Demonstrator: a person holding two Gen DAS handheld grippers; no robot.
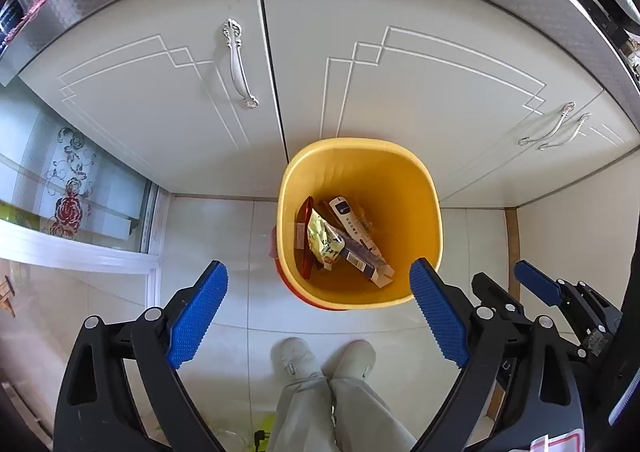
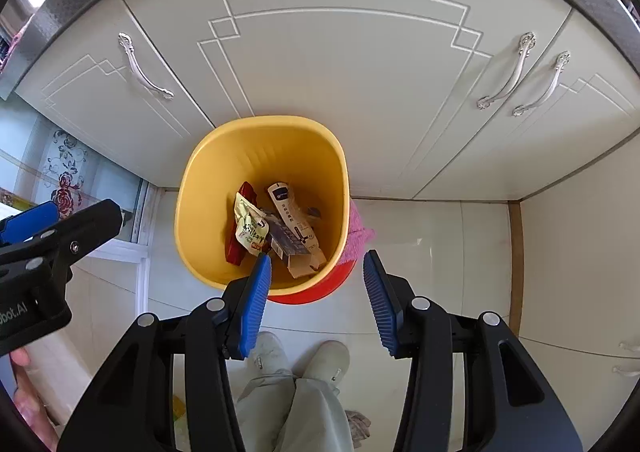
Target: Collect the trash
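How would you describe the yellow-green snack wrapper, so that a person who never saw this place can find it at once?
Look for the yellow bin on the floor in front of the white cabinet doors. Inside it lies a small pile of trash. The snack wrapper is the crumpled yellow-green packet lying between a dark red packet on the left and a long white carton on the right.

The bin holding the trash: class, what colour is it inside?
Yellow; the bin shows best in the right wrist view.
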